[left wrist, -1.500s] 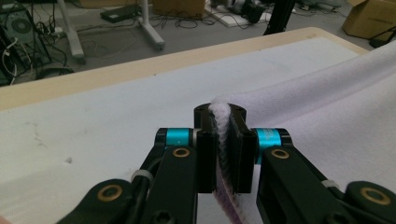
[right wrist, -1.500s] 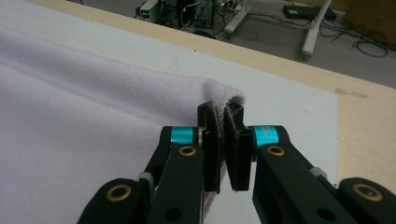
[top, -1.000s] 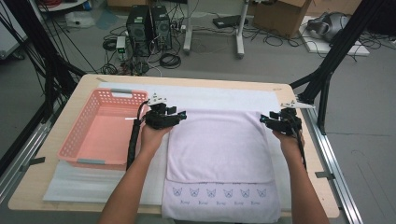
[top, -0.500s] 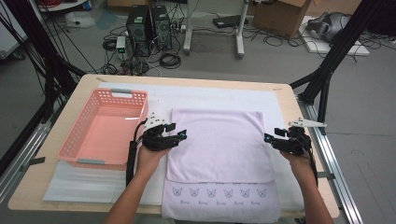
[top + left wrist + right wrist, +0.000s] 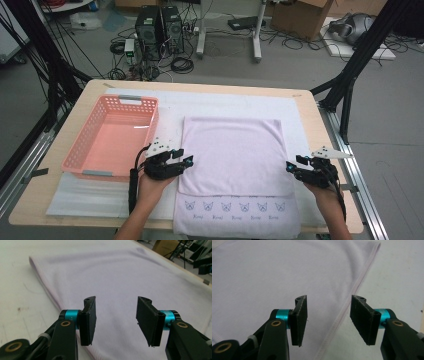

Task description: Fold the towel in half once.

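A lilac towel [image 5: 235,160] lies flat on the table [image 5: 310,107], a pink basket [image 5: 112,137] beside it. Left gripper [image 5: 187,161] and right gripper [image 5: 291,167] flank its side hems, jaws half open after just closing slightly, gripping nothing; each hem lies just beneath its jaws.

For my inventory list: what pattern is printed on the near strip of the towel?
A row of small dark cat-face outlines on the pale lilac towel, best seen in the high view.

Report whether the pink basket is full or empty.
Empty: the pink basket shows only its bare floor in the high view, nothing lying inside.
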The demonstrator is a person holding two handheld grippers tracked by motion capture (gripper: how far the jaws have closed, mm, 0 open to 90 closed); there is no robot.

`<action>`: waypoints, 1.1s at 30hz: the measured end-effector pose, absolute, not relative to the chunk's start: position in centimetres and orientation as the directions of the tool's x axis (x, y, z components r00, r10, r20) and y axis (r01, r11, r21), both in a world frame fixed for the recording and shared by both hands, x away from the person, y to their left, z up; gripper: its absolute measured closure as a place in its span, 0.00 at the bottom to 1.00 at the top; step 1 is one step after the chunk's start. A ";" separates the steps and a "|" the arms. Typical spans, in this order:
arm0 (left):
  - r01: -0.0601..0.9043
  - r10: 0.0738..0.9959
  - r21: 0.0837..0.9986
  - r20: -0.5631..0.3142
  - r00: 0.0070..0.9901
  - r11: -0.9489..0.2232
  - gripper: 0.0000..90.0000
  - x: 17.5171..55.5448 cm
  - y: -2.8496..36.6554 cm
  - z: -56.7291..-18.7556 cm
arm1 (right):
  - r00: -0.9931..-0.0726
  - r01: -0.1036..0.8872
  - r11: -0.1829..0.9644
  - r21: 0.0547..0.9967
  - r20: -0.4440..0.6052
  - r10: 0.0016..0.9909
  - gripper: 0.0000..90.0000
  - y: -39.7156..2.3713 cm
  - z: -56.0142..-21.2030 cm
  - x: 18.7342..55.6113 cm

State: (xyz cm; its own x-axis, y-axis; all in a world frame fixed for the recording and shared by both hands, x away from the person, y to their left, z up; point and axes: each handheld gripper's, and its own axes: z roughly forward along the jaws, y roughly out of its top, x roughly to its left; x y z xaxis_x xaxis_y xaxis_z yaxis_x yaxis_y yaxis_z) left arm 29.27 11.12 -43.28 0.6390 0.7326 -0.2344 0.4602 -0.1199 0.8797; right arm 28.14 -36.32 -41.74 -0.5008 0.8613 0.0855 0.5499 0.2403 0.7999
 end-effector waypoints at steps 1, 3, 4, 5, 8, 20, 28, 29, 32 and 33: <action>0.465 0.732 0.877 -0.237 0.638 -0.122 0.57 28.9 11.2 -43.5 | -0.502 0.548 0.245 0.800 0.080 0.861 0.53 -36.3 -41.8 27.7; 0.471 0.734 0.872 -0.232 0.638 -0.133 0.58 28.0 11.4 -43.8 | -0.500 0.548 0.235 0.803 0.088 0.862 0.56 -36.2 -42.0 26.8; 0.475 0.735 0.868 -0.229 0.638 -0.142 0.58 27.6 11.5 -44.0 | -0.502 0.545 0.235 0.805 0.089 0.860 0.57 -36.2 -42.1 26.3; 0.478 0.735 0.866 -0.228 0.638 -0.146 0.58 27.2 11.5 -44.2 | -0.504 0.546 0.234 0.804 0.092 0.859 0.58 -36.2 -42.3 25.8; 0.491 0.735 0.857 -0.231 0.638 -0.156 0.58 26.3 11.7 -44.7 | -0.500 0.554 0.224 0.802 0.105 0.860 0.61 -36.4 -42.9 24.7; 0.516 0.724 0.820 -0.197 0.662 -0.248 0.66 25.3 11.2 -45.2 | -0.499 0.610 0.271 0.745 0.095 0.861 0.72 -35.8 -44.6 23.6; 0.472 0.737 0.807 -0.068 0.672 -0.356 0.82 24.9 10.0 -45.2 | -0.510 0.586 0.323 0.743 0.028 0.859 0.82 -35.1 -44.5 23.4; 0.473 0.737 0.807 -0.072 0.672 -0.353 0.84 24.8 10.0 -45.2 | -0.509 0.582 0.325 0.746 0.022 0.861 0.81 -35.1 -44.5 23.4; 0.472 0.736 0.807 -0.072 0.673 -0.354 0.90 24.8 9.9 -45.2 | -0.523 0.557 0.335 0.760 0.008 0.852 0.83 -34.8 -44.1 23.2; 0.475 0.736 0.807 -0.076 0.673 -0.351 0.91 24.8 9.9 -45.2 | -0.528 0.558 0.343 0.756 0.004 0.849 0.86 -34.7 -44.2 23.3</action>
